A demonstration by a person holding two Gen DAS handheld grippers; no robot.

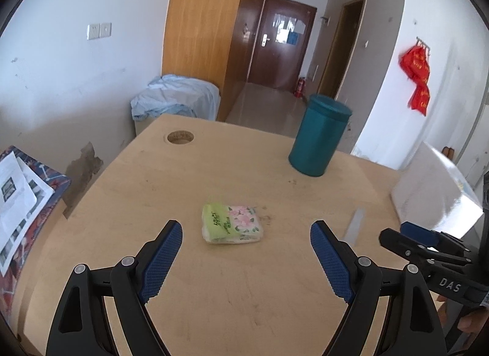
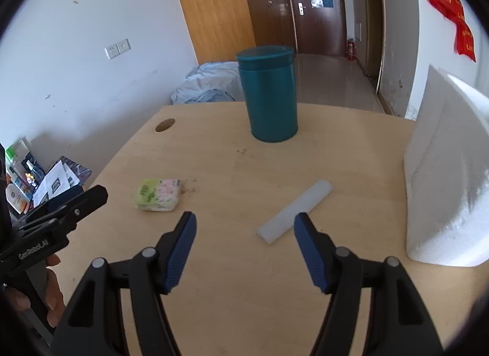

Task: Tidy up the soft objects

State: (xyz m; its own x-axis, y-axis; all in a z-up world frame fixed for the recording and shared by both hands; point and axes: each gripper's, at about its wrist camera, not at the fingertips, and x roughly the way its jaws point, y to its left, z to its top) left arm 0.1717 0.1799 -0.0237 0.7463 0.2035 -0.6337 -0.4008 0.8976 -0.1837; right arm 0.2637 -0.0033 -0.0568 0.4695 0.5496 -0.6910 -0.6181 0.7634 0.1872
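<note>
I hold my left gripper wide apart just before the tissue pack lying mid-counter, and my right gripper, also apart, faces the white foam stick, ready to take both.

On the surface: one tissue pack, green and floral; one teal canister, upright, lid on; one white foam strip, lying flat; one big white foam block, standing at the right edge. One round cable hole in the surface. Two grippers: left gripper and right gripper, two blue-padded fingers each, four total, all spread apart.
</note>
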